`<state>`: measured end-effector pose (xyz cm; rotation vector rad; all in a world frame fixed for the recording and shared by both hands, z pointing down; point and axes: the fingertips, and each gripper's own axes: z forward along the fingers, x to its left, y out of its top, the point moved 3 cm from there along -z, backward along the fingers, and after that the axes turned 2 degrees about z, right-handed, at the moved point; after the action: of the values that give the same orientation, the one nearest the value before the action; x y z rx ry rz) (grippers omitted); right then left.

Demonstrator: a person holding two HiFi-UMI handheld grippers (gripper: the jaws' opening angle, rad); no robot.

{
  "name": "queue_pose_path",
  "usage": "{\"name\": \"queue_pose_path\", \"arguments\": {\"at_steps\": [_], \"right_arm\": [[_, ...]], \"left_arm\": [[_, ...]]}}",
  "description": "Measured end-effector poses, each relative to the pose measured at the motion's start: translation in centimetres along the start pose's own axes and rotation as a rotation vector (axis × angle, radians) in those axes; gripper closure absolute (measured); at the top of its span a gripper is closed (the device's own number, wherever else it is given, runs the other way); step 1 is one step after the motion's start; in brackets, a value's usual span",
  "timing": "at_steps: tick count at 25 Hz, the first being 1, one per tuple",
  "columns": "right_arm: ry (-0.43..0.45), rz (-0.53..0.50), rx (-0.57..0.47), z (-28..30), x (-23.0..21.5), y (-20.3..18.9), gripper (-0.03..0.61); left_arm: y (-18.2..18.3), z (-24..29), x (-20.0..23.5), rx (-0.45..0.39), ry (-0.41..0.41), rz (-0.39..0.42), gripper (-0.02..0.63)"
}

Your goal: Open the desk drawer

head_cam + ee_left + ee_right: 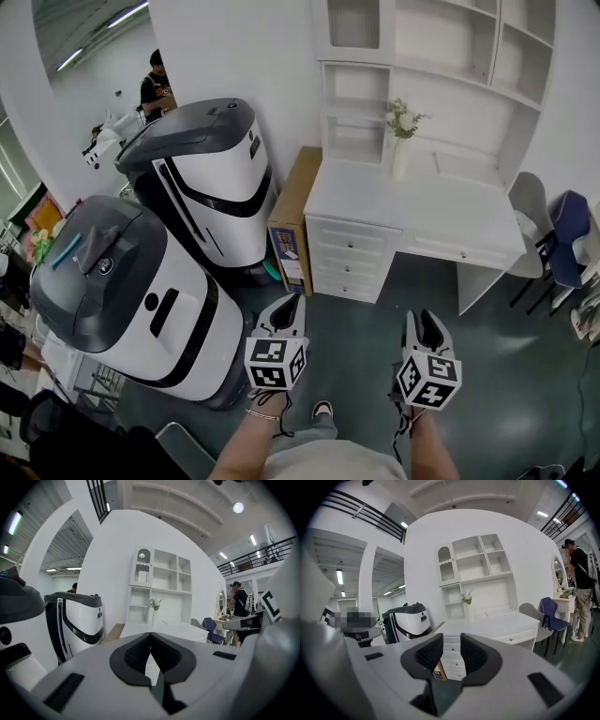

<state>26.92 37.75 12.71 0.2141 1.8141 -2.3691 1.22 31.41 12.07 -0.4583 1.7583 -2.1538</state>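
Both tongs are held above the dark floor [375, 328], well short of the white desk [412, 211] and pointed toward it. The left gripper [292, 302] is seen with its jaws brought together at the tips; in the left gripper view [150, 634] the dark pads meet and nothing is clamped between them. The right gripper [422, 321] is seen with its jaws apart and empty; in the right gripper view [451, 645] the desk front is visible through the gap.

The drawer stack [349, 261] is located at the left end of the desk, three fronts one above another, all shut flush. A wide drawer [461, 251] is set under the desktop to the right of the stack, also shut. Neither is touched by either gripper.

A shelf unit [422, 56] is mounted on the desk against the wall, with a flower vase [403, 127] in front of it. A cardboard box [292, 216] stands just beside the desk's left side. Two large white-and-grey machines [216, 178] [122, 291] are parked further left. Two chairs [548, 225] are placed at the desk's right end
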Motion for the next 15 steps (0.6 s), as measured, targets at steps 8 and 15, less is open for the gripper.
{"name": "queue_pose_path", "arguments": {"at_steps": [8,15], "right_arm": [[-0.025,-0.011,0.006,6.9,1.5,1.8,0.457],[-0.058,-0.007,0.048,9.8,1.0,1.4,0.457]], "left_arm": [[0.9,6.3,4.4,0.008,-0.035,-0.012,0.595],[-0.2,9.3,5.8,0.047,-0.050,-0.037,0.595]]}}
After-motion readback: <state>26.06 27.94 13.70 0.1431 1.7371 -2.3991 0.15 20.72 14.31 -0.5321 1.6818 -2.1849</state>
